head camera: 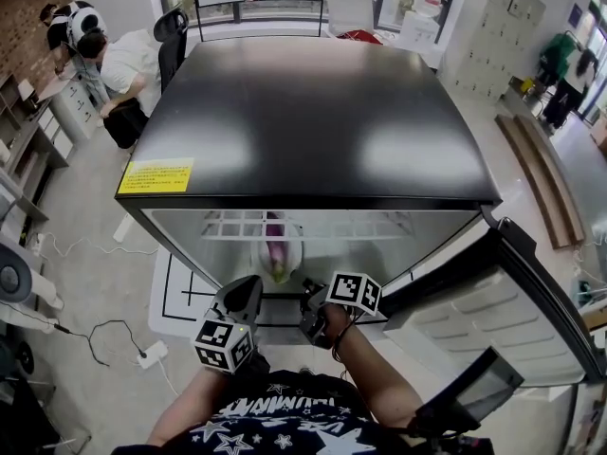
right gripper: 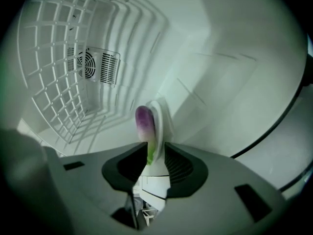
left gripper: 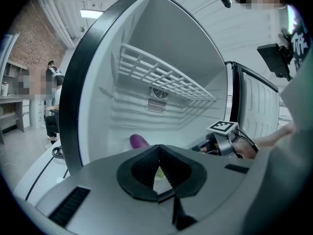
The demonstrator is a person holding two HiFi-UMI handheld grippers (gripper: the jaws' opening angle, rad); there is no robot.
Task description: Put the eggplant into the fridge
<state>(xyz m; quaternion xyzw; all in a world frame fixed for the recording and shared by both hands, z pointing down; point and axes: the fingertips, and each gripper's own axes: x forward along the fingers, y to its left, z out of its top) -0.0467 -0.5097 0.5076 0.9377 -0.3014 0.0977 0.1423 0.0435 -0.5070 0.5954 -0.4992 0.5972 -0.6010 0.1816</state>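
A purple eggplant [head camera: 273,237] with a green stem lies on a small white plate [head camera: 290,254] inside the open fridge [head camera: 313,112], below the wire shelf [head camera: 322,224]. My right gripper [head camera: 309,298] reaches into the fridge opening. In the right gripper view the plate [right gripper: 160,119] rim and the stem end of the eggplant [right gripper: 145,123] fill the narrow gap of the right gripper [right gripper: 155,153], which is shut on the plate. My left gripper [head camera: 248,294] hangs just outside the opening, shut on nothing. From the left gripper [left gripper: 159,150] view the eggplant [left gripper: 138,141] tip shows on the fridge floor.
The fridge door [head camera: 474,320] stands open to the right, its inner shelves facing me. A fan grille [right gripper: 88,65] sits on the back wall. People sit at a desk [head camera: 104,60] far left. Cables and a power strip [head camera: 152,354] lie on the floor at left.
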